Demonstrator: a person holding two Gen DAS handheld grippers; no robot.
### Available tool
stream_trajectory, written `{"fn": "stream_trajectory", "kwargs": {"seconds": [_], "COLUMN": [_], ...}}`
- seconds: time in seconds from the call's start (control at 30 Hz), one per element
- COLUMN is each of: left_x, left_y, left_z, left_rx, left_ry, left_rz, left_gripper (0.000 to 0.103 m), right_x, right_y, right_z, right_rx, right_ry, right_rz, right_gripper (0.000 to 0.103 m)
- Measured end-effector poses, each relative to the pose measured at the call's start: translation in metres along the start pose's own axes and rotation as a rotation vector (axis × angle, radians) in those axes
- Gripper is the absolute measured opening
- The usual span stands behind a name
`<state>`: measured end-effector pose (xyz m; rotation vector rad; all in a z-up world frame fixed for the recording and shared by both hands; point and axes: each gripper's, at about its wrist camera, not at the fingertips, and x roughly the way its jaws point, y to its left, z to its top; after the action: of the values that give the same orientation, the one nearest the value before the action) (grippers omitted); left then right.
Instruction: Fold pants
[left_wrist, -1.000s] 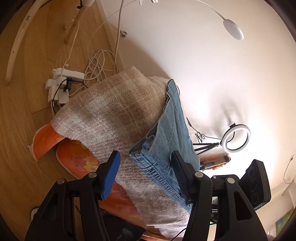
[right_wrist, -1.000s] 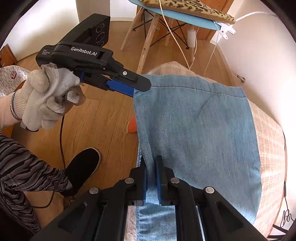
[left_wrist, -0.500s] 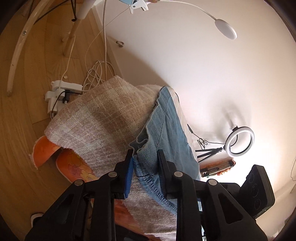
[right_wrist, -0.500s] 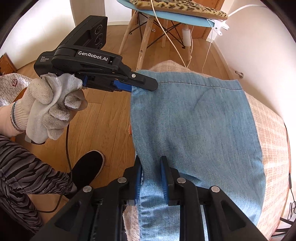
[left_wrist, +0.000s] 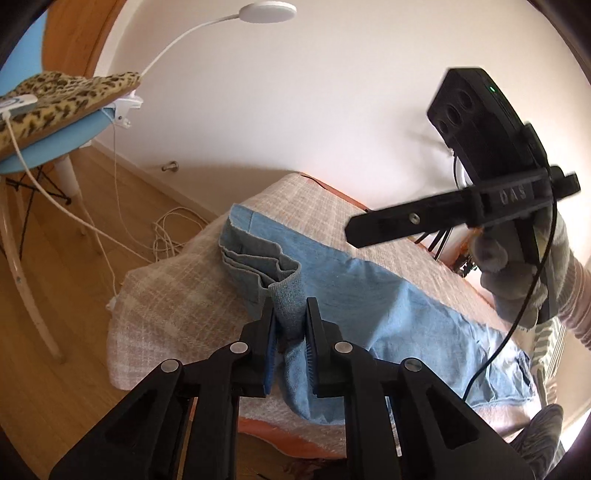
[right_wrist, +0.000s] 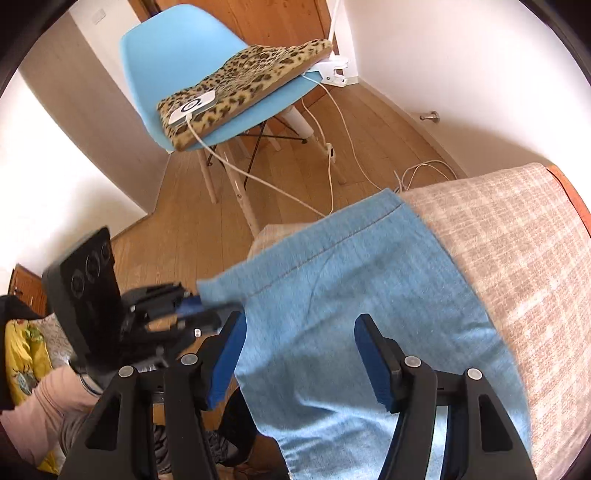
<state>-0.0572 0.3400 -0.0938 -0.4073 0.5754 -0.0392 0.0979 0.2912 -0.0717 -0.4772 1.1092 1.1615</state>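
Pants on blanket — left gripper pinching hem, right gripper spread, seemingly empty.

The left gripper is clamped tight on a bunch of the pants, while the right gripper, held in a gloved hand, hovers with jaws spread wide.

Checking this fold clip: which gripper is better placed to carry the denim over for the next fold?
Left. The left gripper is shut on a bunched edge of the pants, ready to pull. The right gripper hovers open above the denim, holding nothing.
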Motion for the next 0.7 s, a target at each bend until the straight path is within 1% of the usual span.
{"fn": "stream_trajectory", "kwargs": {"seconds": [0.07,0.17,0.3,0.4,0.47,0.5,0.53,0.6,0.7], "left_x": [0.003,0.009,0.014,0.014,0.013,0.013,0.013,0.011,0.008], "left_y": [-0.012,-0.016,-0.018,-0.021,-0.024,-0.026,-0.027,-0.028,-0.021], "left_z": [0.0,-0.002,-0.005,-0.006,-0.007,-0.008,-0.008,-0.009,-0.011], "left_rx": [0.046,0.061,0.069,0.073,0.085,0.092,0.103,0.11,0.083], "left_ry": [0.007,0.021,0.034,0.034,0.037,0.038,0.038,0.036,0.04], "left_rz": [-0.005,-0.025,-0.036,-0.043,-0.045,-0.039,-0.029,-0.002,0.042], "left_gripper": [0.011,0.011,0.011,0.011,0.011,0.011,0.011,0.011,0.012], "right_x": [0.012,0.041,0.08,0.104,0.118,0.125,0.131,0.134,0.125], "right_y": [-0.003,-0.005,0.001,0.01,0.019,0.023,0.026,0.025,0.012], "right_z": [0.024,0.05,0.063,0.067,0.067,0.064,0.063,0.061,0.062], "right_rx": [0.03,0.067,0.035,-0.007,-0.051,-0.08,-0.105,-0.106,-0.034], "right_ry": [0.038,0.117,0.21,0.262,0.298,0.316,0.336,0.339,0.312], "right_rz": [-0.024,-0.056,-0.143,-0.169,-0.2,-0.226,-0.254,-0.285,-0.228], "right_gripper": [0.064,0.063,0.063,0.063,0.059,0.053,0.037,0.021,0.007]}}
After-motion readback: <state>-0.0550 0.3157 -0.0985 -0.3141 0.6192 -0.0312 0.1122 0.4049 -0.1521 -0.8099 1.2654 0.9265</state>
